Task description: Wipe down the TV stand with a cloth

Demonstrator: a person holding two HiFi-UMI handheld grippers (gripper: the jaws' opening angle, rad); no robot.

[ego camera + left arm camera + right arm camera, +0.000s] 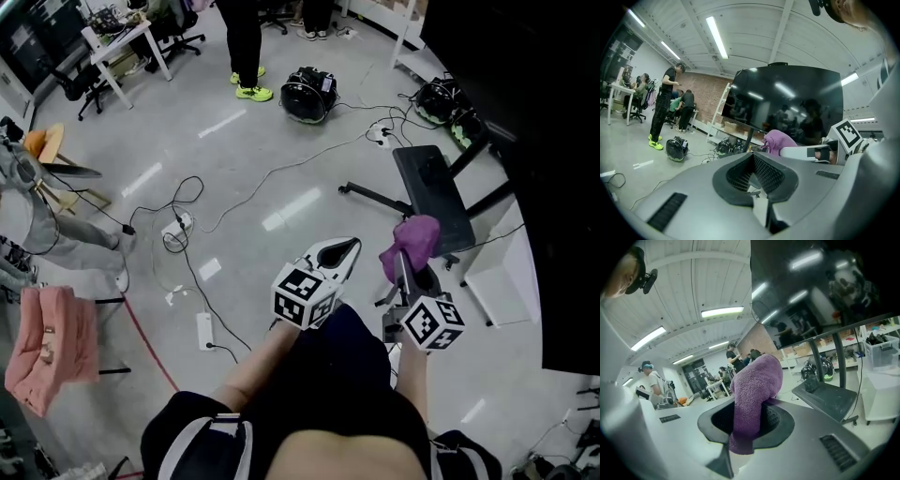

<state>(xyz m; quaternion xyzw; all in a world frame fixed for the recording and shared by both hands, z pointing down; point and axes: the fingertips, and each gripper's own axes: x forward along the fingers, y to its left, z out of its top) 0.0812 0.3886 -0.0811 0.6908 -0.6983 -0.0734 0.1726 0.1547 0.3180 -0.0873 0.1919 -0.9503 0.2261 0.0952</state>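
In the head view the TV stand's dark base plate (431, 187) lies on the grey floor ahead of me, under the big black TV (553, 112) at the right. My right gripper (405, 267) is shut on a purple cloth (412, 239), held in the air just short of the plate. The right gripper view shows the cloth (757, 380) bunched between the jaws of the right gripper (751, 411), with the base plate (829, 397) beyond. My left gripper (343, 249) hovers beside it. In the left gripper view the left gripper (753, 159) is shut on nothing, and the TV (787, 103) fills the background.
Cables and a power strip (204, 328) trail over the floor at the left. A black helmet-like bag (307, 94) and a standing person's yellow shoes (251, 89) are farther off. A white box (502, 272) sits right of the stand. A pink cloth (42, 342) hangs at far left.
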